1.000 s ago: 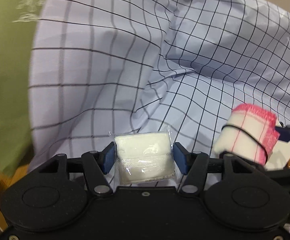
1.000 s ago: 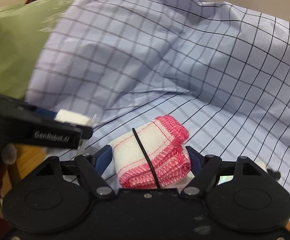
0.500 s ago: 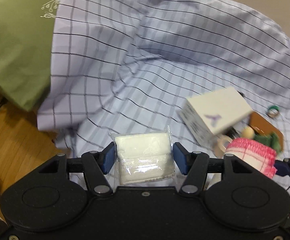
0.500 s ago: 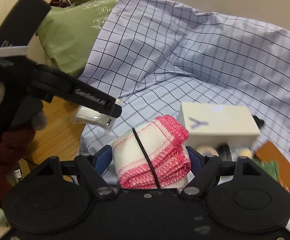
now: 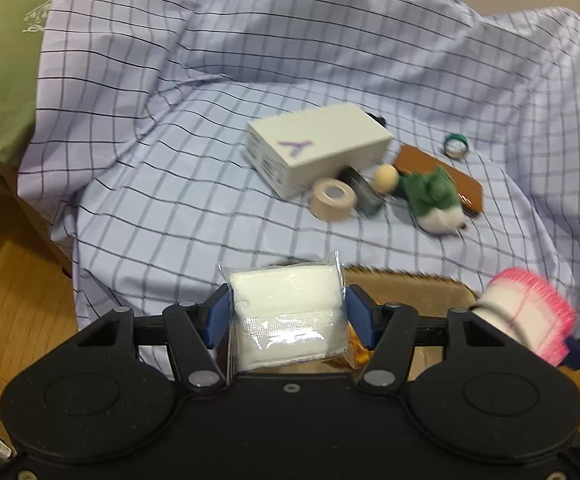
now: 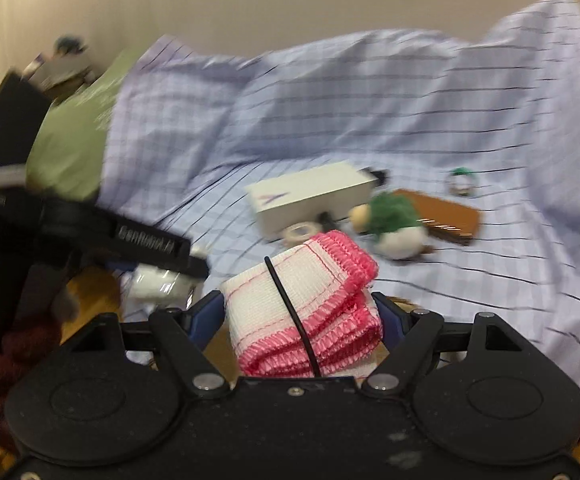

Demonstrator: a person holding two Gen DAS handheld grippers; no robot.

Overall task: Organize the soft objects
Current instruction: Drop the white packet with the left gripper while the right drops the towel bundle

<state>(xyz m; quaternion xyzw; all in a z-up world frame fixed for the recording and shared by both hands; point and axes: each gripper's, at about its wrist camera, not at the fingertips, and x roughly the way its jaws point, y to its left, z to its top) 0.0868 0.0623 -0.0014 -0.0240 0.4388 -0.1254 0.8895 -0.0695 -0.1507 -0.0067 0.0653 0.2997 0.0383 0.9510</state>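
Left claw [image 5: 286, 312] clamps the wrapped gauze pad [image 5: 286, 316], right claw [image 6: 302, 316] the pink-edged cloth [image 6: 304, 312] — both pulled back, white box [image 5: 318, 152] now farther off.

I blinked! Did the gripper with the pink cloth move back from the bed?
Yes. The right gripper, shut on the pink cloth, pulled back: the white box now shows, farther off.

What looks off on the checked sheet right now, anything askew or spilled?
Nothing spilled. The white box lies tilted, its near end propped on the tape roll and a dark item beneath. The plush toy lies partly on the brown case. Both grippers hold their bundles squarely.
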